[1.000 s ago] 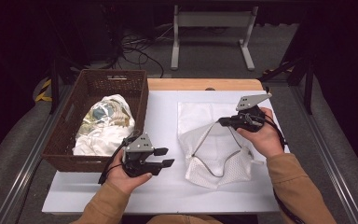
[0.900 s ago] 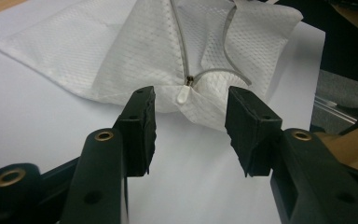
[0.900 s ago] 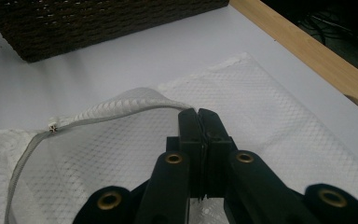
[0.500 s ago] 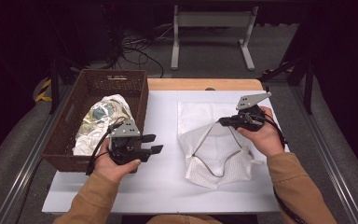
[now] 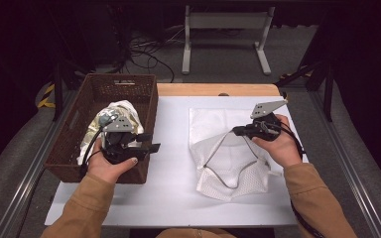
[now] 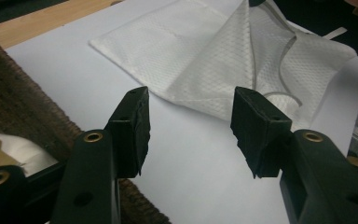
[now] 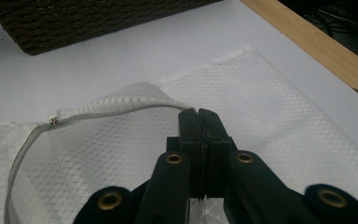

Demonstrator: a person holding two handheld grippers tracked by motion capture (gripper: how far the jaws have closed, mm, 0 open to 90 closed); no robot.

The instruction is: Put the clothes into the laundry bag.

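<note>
Left gripper [image 5: 146,142]: jaws wide apart, empty, over the basket [image 5: 69,148] rim.
Right gripper [image 5: 238,131]: clamped on the mesh bag [image 5: 228,163] zipper edge, lifting it off the table [image 5: 168,188].
Basket contents [image 5: 121,110]: pale bundle, partly hidden, unclear.

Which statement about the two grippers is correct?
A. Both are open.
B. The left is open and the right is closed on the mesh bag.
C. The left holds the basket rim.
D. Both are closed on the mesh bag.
B: the left gripper has its jaws spread apart over bare table, while the right gripper is pressed shut on the zipper edge of the mesh bag.
</note>
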